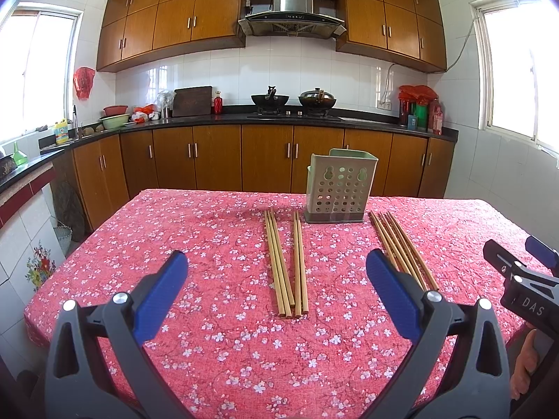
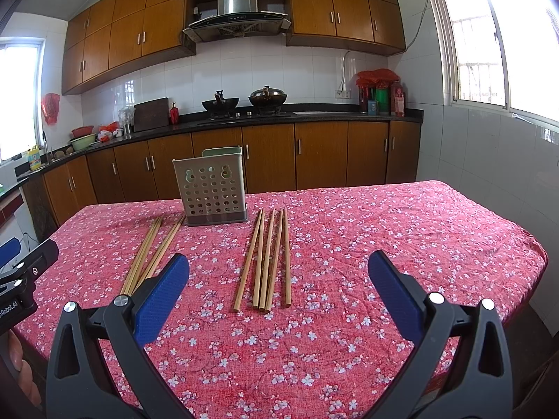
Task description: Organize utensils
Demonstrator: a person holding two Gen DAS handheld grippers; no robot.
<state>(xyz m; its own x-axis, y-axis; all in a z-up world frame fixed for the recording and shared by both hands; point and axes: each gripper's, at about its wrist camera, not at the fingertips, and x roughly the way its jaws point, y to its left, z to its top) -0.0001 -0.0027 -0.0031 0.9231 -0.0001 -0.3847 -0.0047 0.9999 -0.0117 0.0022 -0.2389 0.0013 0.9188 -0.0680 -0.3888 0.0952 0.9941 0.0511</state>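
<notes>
A pale green perforated utensil holder (image 1: 339,188) stands upright at the far side of the table; it also shows in the right wrist view (image 2: 212,192). Several wooden chopsticks lie flat in two groups: a left group (image 1: 284,265) and a right group (image 1: 401,248). In the right wrist view the left group (image 2: 150,251) and the right group (image 2: 267,258) lie in front of the holder. My left gripper (image 1: 276,272) is open and empty, above the left group. My right gripper (image 2: 277,272) is open and empty, above the right group.
The table carries a red floral cloth (image 1: 216,314). The right gripper's body shows at the right edge of the left wrist view (image 1: 524,279). Behind the table runs a kitchen counter (image 1: 279,118) with woks, basins and bottles.
</notes>
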